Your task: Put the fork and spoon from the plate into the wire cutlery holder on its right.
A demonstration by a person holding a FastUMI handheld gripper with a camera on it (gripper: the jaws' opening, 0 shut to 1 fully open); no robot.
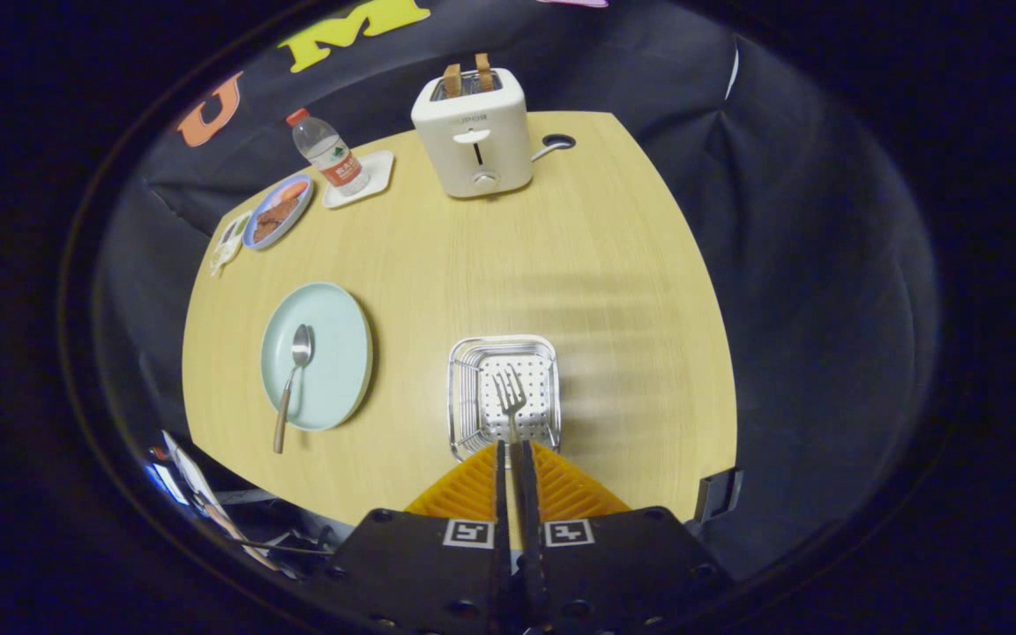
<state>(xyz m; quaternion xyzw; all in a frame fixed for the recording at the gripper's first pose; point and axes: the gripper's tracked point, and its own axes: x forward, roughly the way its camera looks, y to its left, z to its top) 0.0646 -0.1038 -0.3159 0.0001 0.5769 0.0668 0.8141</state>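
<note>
Closed on the fork [509,397], gripper [515,454] directly over the wire cutlery holder [503,394], opening unobstructed. Bare table [561,265] between holder and plate [317,354], spoon [293,379] reachable from above. Toaster [473,132] and bottle [327,152] well apart, far behind.

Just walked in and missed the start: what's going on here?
A person's handheld gripper is shut on the fork, holding it tines forward over the wire cutlery holder. The spoon lies on the plate beside the holder, not yet moved.
</note>
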